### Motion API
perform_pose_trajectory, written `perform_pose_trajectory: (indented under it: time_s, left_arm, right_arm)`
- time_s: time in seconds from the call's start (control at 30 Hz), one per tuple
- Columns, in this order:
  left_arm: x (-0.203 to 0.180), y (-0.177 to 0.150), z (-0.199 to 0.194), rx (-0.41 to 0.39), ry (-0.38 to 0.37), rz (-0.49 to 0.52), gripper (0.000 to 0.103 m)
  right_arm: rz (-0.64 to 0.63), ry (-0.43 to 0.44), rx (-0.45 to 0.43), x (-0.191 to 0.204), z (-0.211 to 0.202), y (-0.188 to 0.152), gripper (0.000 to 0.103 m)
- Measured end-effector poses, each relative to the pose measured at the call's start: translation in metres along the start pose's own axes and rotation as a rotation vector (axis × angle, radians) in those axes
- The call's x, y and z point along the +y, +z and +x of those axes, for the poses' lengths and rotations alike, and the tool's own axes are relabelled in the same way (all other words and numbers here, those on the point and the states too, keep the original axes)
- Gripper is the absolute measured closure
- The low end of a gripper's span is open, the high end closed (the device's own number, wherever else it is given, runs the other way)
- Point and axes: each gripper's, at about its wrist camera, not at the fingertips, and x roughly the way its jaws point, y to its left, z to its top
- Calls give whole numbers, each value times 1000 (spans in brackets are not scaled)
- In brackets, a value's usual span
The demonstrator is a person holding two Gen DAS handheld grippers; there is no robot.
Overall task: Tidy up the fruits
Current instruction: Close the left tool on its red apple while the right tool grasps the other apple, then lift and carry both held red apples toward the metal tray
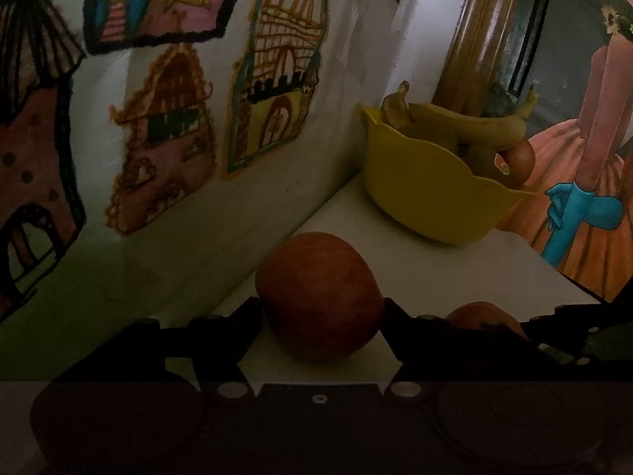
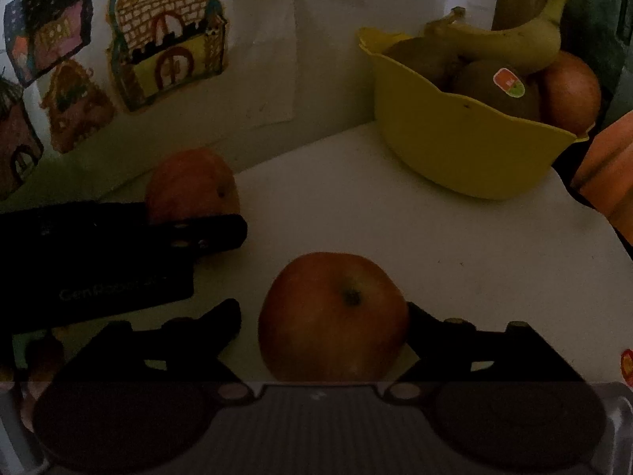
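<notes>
Two round red-orange apples rest on the white bench, each bracketed by one set of tongs. The left tongs (image 1: 322,316) sit around the far apple (image 1: 319,296), which lies near the wall hung with coloured house drawings (image 1: 273,75); both black fingers appear to touch its flanks, but the dim light leaves firm pinching unconfirmed. The right tongs (image 2: 324,324) stand spread around the near apple (image 2: 333,316): the right finger meets the skin, while the left finger (image 2: 221,316) shows a gap. The yellow plastic bowl (image 2: 467,150), standing further back on the bench (image 2: 395,217), already holds a green-yellow banana (image 2: 502,39), brown kiwis and another apple, piled above the rim. Probable risks: one-sided contact may roll the near apple sideways off its spot; a shallow hold on smooth skin may slip during lifting; adding fruit to the heaped bowl may dislodge the banana or tip the bowl.
</notes>
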Motion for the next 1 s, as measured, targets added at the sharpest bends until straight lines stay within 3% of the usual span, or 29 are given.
perform_pose_trajectory:
  time_s: [0.3,0.53,1.0]
  left_arm:
    - [-1,-1,-1,1,-4,-3,38]
    - [-7,-3,-2,32,-81,-5,38]
    - [-9,-3,-2,51,-123,-12,38]
  right_arm:
    - [30,-17,-11,-10,-2,1,30]
    - [38,-40,-12,-8,-1,1,30]
    - [30,-147,-27,20,-16,-14,30]
